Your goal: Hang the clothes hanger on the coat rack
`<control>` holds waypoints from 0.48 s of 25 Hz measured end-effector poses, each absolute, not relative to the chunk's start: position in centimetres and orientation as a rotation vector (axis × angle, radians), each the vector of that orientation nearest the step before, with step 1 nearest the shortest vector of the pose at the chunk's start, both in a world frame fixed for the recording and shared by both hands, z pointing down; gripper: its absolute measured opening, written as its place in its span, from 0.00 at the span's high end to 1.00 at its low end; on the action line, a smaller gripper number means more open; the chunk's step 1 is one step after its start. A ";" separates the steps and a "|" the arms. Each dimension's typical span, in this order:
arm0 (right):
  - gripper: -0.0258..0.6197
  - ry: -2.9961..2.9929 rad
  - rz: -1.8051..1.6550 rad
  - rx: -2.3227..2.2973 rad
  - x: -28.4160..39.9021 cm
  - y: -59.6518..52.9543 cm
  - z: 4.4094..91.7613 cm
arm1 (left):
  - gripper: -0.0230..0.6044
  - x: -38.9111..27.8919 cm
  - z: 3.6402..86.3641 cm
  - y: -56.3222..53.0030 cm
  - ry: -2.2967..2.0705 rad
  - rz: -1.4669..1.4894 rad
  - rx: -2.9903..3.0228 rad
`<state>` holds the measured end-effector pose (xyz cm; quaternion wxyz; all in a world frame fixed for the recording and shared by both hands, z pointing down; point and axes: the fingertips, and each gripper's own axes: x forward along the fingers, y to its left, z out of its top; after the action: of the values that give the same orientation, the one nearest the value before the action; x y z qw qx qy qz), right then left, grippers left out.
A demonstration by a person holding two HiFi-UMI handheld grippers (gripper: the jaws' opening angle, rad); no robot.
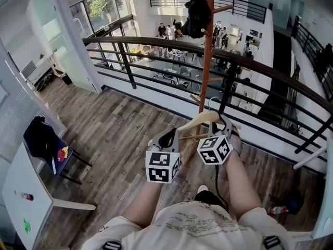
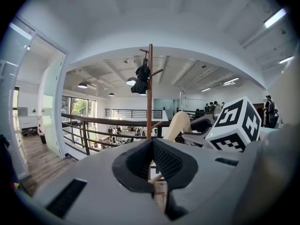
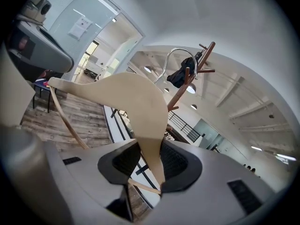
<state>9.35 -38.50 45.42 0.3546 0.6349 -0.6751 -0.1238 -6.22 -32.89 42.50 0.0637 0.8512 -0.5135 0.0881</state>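
A pale wooden clothes hanger [image 1: 200, 121] is held between both grippers in front of me. My left gripper [image 1: 168, 138] is shut on the hanger's thin lower bar [image 2: 155, 177]. My right gripper [image 1: 225, 125] is shut on its broad arm [image 3: 140, 102]. The metal hook [image 3: 174, 60] points up toward the coat rack. The brown coat rack pole [image 1: 206, 51] stands just beyond the hanger, by the railing. A black garment [image 1: 196, 14] hangs from its top pegs. In the left gripper view the coat rack [image 2: 149, 88] stands straight ahead of the left gripper [image 2: 152, 157]. The right gripper [image 3: 147, 159] has the coat rack [image 3: 187, 83] up to its right.
A dark curved railing [image 1: 156, 43] runs behind the rack, with a lower floor beyond it. At the left a chair with dark clothes [image 1: 41, 139] stands by a white table [image 1: 21, 197]. A small red and white thing [image 1: 278, 210] lies on the wooden floor at the right.
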 end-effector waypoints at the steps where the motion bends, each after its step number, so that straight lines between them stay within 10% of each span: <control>1: 0.76 -1.743 -0.327 1.632 9.3 -39.1 45.3 | 0.96 -6.3 42.4 -33.4 -1.554 0.266 2.570; 12: 0.76 -1.770 -0.452 1.519 8.5 -48.8 41.9 | 0.96 -6.2 40.4 -40.5 -1.644 0.203 2.554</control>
<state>8.55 -48.84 41.88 0.3736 0.5930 -0.6911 -0.1764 -6.17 -40.49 40.41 0.0485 0.8380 -0.5394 0.0667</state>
